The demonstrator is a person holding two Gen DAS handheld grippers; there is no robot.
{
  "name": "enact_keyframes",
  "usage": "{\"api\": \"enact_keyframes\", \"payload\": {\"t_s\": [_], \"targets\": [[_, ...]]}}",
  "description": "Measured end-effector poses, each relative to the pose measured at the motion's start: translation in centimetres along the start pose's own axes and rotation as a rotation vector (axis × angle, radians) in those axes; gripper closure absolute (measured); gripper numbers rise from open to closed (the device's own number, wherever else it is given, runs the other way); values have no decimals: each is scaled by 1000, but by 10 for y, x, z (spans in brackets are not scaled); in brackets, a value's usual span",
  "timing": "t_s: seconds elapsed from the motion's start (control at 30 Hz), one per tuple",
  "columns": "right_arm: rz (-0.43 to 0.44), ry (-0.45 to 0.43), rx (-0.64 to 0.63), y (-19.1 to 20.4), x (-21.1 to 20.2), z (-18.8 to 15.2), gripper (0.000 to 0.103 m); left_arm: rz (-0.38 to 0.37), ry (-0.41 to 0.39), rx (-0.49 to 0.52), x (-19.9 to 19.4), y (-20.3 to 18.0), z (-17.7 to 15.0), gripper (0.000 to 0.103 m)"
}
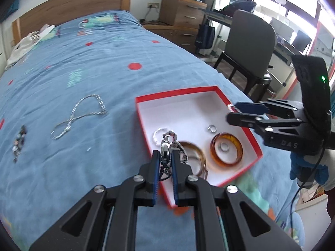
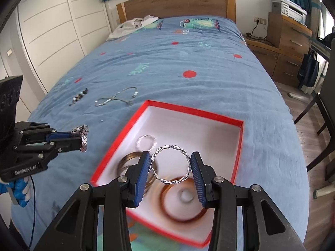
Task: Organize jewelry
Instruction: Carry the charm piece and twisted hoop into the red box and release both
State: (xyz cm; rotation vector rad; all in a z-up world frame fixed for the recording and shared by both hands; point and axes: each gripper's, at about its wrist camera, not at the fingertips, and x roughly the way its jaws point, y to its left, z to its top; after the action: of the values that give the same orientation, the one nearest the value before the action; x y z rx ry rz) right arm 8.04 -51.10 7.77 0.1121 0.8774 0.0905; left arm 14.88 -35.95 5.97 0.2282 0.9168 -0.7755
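My left gripper (image 1: 165,156) is shut on a silver link bracelet (image 1: 167,144) and hovers over the near left corner of a red box (image 1: 194,90) with a white inside. In the right wrist view this left gripper (image 2: 80,140) stands left of the box (image 2: 194,109), the link bracelet (image 2: 84,135) hanging from its tips. My right gripper (image 2: 170,167) is shut on a twisted silver bangle (image 2: 167,148) above the box. An amber bangle (image 1: 215,156), gold bangles (image 1: 199,152), a silver bracelet (image 1: 159,133) and a small ring (image 1: 211,128) lie inside.
On the blue bedspread left of the box lie a silver chain necklace (image 1: 79,115), a dark beaded piece (image 1: 19,140) and a tiny silver bit (image 1: 89,149). A chair (image 1: 249,48) and wooden drawers (image 1: 182,10) stand past the bed's right edge. White cloth (image 2: 134,26) lies by the headboard.
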Motion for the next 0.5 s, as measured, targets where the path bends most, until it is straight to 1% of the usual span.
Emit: {"api": "enact_keyframes", "payload": {"t_s": [0.27, 0.5], "targets": [[-10, 52, -19, -33, 42, 14, 63, -10, 41, 32, 58, -9, 25, 93], [-25, 110, -59, -50, 70, 19, 63, 19, 77, 33, 96, -2, 41, 93]]}}
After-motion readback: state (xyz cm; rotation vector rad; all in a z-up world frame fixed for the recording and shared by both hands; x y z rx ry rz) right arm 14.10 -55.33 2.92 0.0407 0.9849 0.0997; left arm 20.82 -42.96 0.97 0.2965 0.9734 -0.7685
